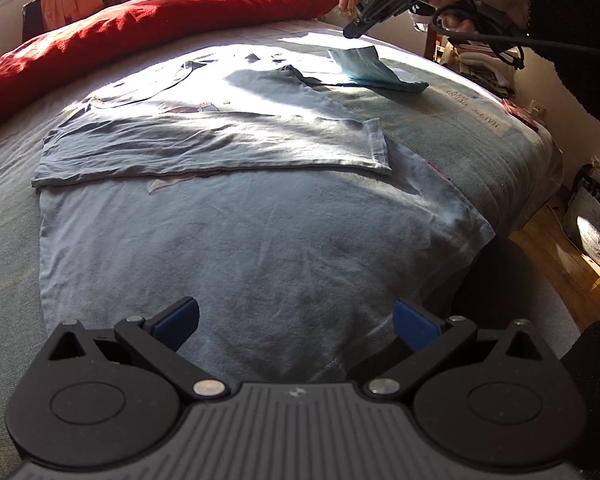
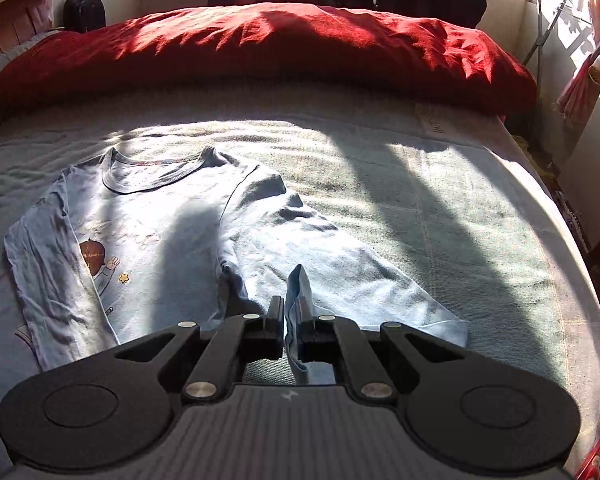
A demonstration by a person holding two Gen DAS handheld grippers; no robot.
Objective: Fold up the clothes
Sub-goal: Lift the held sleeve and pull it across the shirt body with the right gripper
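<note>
The right claw (image 2: 284, 320) is pinching the cuff of a sleeve (image 2: 296, 292) of the light blue shirt (image 2: 148, 232), lifted off the bed (image 2: 440, 200). The left claw (image 1: 296, 320) is spread, empty, above the shirt's hem. The shirt lies mid-bed, collar toward the red duvet (image 2: 280, 44).

Left hand-held gripper (image 1: 296, 320) agape, right (image 2: 284, 320) clamped

My right gripper (image 1: 350, 32) bears white letters "DAS" on its black side. A pale label (image 1: 476, 114) on the grey-green bedspread (image 1: 460, 152) reads "HAPPY", upside down; the rest is illegible.
</note>
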